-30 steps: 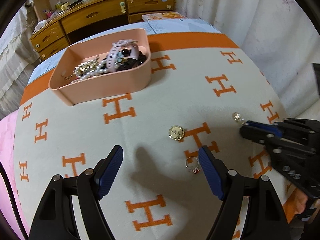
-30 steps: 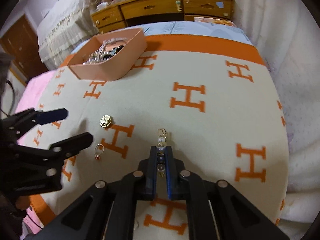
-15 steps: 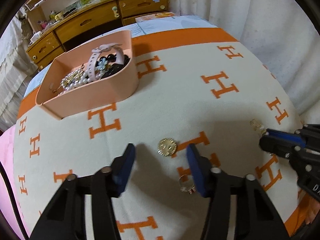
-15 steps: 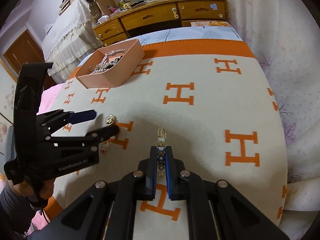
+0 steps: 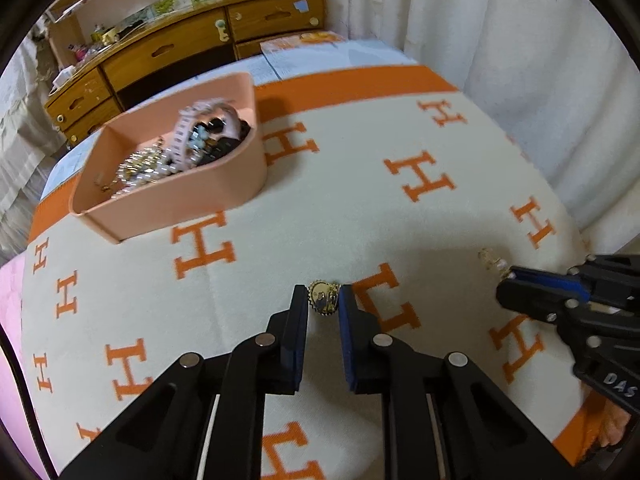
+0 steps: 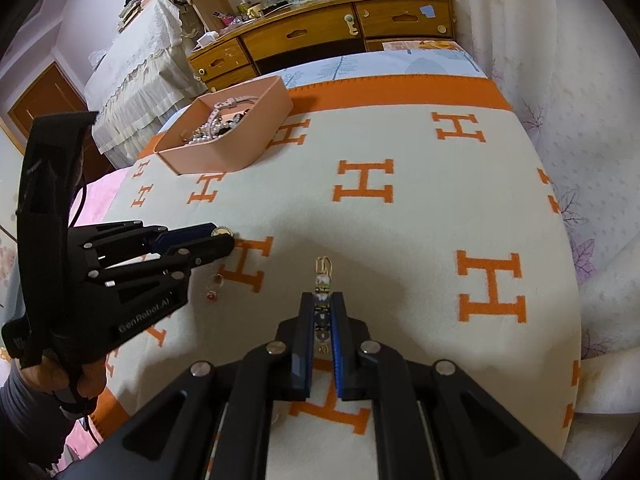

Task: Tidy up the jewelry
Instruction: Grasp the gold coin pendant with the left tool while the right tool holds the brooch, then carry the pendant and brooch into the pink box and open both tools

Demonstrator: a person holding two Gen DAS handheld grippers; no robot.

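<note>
Bedroom; wooden dresser (image 6: 320,36) at 12 o'clock beyond a bed spread with a cream blanket (image 6: 420,240) patterned in orange H's. Pink tray (image 5: 224,196), at 11 o'clock from the left tongs, already holds pearls and a watch.

Left gripper (image 5: 324,304): tongs closed on a round gold brooch (image 5: 323,298) at blanket level. Right gripper (image 6: 323,308): tongs pinched on a beaded earring (image 6: 323,280). A small ring (image 6: 214,286) lies loose on the blanket, just below the left tips.

Step judged: both pieces gripped, carry pending. Next move calls for lifting clear and releasing over the tray.

Writing: "GenRobot.AI" on the left gripper body; "DAS" partly readable on the right.
</note>
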